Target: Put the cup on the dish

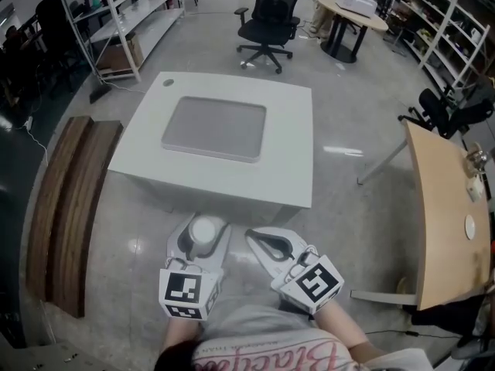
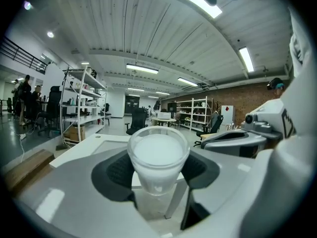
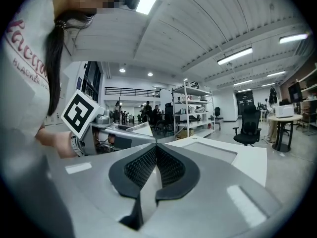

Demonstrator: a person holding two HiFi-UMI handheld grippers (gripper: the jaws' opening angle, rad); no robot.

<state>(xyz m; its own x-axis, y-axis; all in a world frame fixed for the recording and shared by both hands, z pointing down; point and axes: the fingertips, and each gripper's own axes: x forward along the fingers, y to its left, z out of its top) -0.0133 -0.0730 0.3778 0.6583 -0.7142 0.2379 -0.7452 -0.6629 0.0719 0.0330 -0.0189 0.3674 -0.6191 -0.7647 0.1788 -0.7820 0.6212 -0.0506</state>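
cup (image 1: 206,229) is clamped upright between the dark pads of your left gripper (image 2: 156,170), the jaws about half apart and pressing on its sides below the rim. it hangs over the floor, just short of the near edge of the white table (image 1: 290,122). the dish (image 1: 214,128), a shallow grey rectangle, lies in the middle of that table, well apart from the cup. your right gripper (image 3: 155,165) is just beside the left one, jaws closed together on nothing.

the step in hand looks like the carry, so do it in one smooth reach forward. raise the cup enough to clear the table edge and the rim of the dish before you go across, and hold your wrist level so the cup does not tilt. whether anything is inside it cannot be made out, so treat it as if it could spill. it looks like light, thin plastic, so don't squeeze harder; the grip you have seems enough.

aim for the flat middle of the dish, not the sloped border. lower it straight down until the base rests flat, then open the jaws wide and back off along the same line, so a pad doesn't drag the cup over. leave the right gripper low and out of the path.
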